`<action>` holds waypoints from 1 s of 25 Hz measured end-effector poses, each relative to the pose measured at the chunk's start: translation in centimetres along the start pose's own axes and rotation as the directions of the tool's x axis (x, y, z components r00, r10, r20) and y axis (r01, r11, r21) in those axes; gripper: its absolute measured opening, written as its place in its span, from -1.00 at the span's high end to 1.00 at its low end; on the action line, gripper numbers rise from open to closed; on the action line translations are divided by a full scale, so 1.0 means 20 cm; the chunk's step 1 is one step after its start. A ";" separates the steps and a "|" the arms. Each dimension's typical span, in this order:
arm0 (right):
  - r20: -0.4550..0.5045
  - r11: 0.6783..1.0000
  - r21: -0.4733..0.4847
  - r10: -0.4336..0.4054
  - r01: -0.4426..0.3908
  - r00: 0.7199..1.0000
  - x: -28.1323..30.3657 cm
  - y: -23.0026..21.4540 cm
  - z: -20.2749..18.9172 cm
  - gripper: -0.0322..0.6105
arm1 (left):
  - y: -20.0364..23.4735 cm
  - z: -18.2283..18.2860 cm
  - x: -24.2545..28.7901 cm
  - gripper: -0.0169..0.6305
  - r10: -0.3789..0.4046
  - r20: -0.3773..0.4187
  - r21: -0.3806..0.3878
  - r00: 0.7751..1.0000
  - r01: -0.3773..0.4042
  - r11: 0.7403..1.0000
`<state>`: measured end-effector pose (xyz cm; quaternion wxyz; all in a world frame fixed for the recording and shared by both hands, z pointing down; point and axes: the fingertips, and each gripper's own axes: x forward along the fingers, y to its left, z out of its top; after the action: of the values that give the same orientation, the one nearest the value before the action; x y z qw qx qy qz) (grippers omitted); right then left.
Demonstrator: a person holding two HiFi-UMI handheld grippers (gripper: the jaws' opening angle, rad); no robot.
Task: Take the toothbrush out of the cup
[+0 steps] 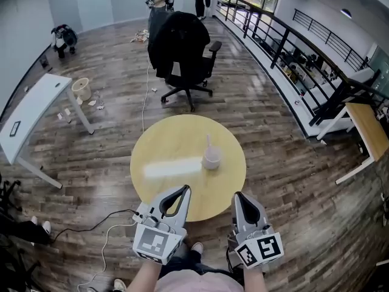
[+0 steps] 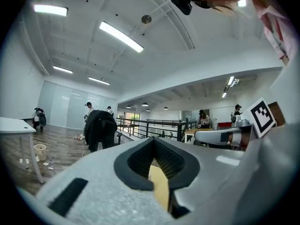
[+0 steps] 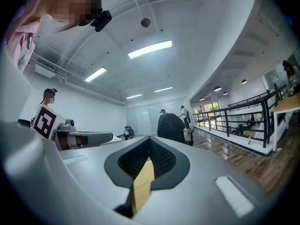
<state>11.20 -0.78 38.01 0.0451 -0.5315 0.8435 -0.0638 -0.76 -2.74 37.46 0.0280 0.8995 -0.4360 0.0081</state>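
A white cup (image 1: 211,159) stands on the round yellow table (image 1: 164,145), right of its middle, and a pale toothbrush (image 1: 208,142) sticks up out of it. My left gripper (image 1: 184,189) hovers at the table's near edge, its jaws closed together and empty. The right gripper (image 1: 239,195) is beside it at the near edge, also shut with nothing in it. Both are well short of the cup. In the left gripper view the left gripper (image 2: 154,142) shows closed tips; the right gripper view shows the right gripper (image 3: 150,142) likewise. Neither gripper view shows the cup.
A black office chair (image 1: 182,47) draped with a dark jacket stands beyond the table. A white desk (image 1: 30,111) and a small bin (image 1: 81,89) are at the left, a wooden desk (image 1: 368,126) and a railing (image 1: 285,47) at the right. A cable (image 1: 109,224) trails over the floor.
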 end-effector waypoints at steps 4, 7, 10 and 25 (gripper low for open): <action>-0.018 1.000 0.016 -0.013 0.013 1.000 0.17 -0.07 -0.02 0.88 | 0.12 -0.03 0.15 0.96 -0.017 -0.025 -0.013 1.000 0.016 1.000; -0.031 0.999 0.018 -0.031 0.032 0.999 0.31 -0.13 -0.04 0.88 | 0.23 0.00 0.30 0.96 -0.033 -0.008 -0.016 0.999 0.033 0.999; -0.047 0.999 0.020 -0.045 0.046 0.998 0.45 -0.17 -0.08 0.88 | 0.33 -0.02 0.42 0.96 -0.051 -0.017 0.000 0.999 0.051 0.999; -0.347 0.999 0.000 -0.035 0.037 0.937 1.14 -0.57 -0.66 0.60 | 0.62 -0.26 0.90 0.95 -0.061 -0.047 -0.001 0.997 0.062 0.998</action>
<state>9.63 -25.42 52.55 -0.1038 -0.5270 0.8281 -0.1604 0.66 -24.17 43.89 0.0382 0.9121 -0.4073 0.0283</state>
